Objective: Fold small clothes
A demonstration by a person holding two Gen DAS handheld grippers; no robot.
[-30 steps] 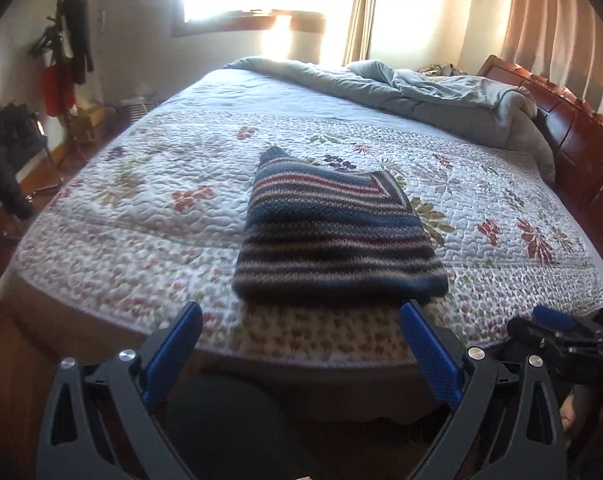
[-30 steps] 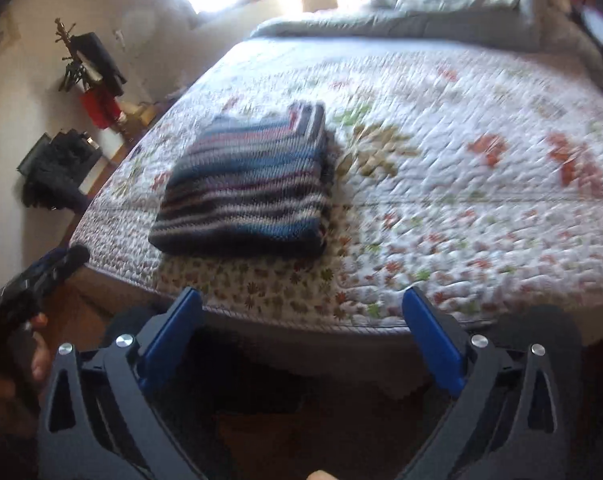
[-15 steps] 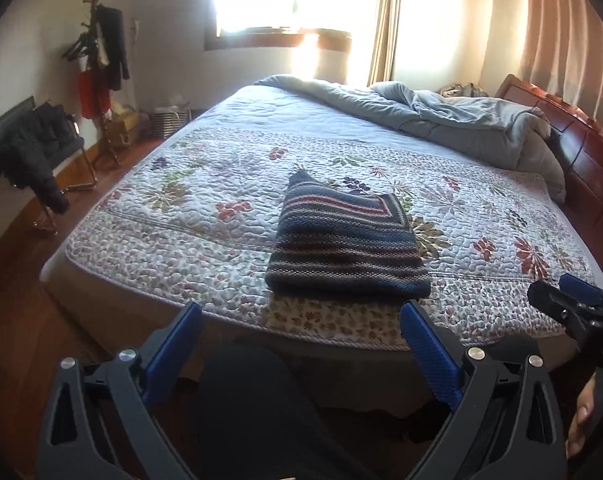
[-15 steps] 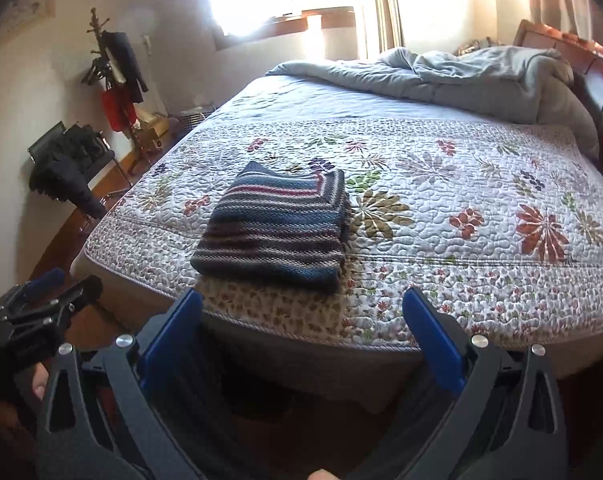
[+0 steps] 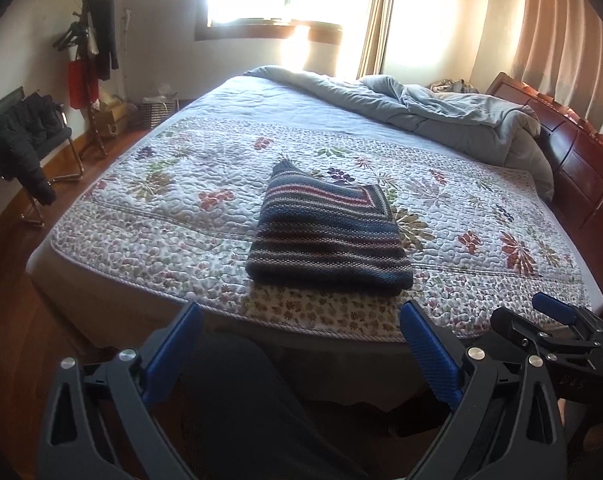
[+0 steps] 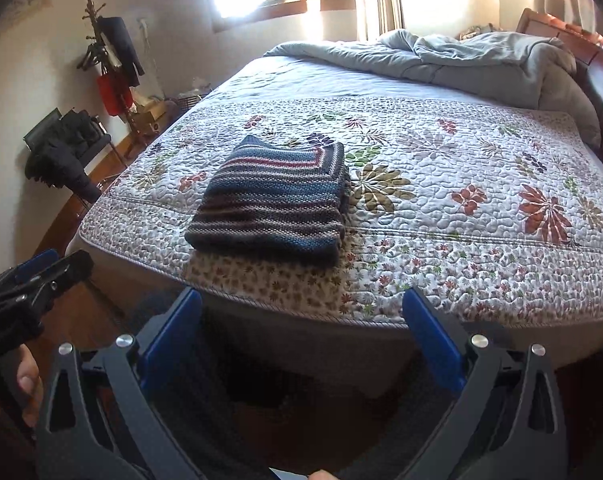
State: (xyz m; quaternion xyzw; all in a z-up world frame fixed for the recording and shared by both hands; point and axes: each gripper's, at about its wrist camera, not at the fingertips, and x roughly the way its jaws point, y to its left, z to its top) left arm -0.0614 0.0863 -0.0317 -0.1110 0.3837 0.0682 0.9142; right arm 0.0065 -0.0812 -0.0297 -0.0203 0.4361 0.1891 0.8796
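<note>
Off the foot of the bed, the left gripper (image 5: 301, 344) and right gripper (image 6: 301, 328) both hang with jaws spread wide, holding nothing, well short of the mattress edge. Beyond them a folded striped sweater (image 5: 327, 232) lies flat on the flowered quilt (image 5: 481, 216), near its front border. A crumpled grey duvet (image 6: 441, 60) sits by the headboard.
</note>
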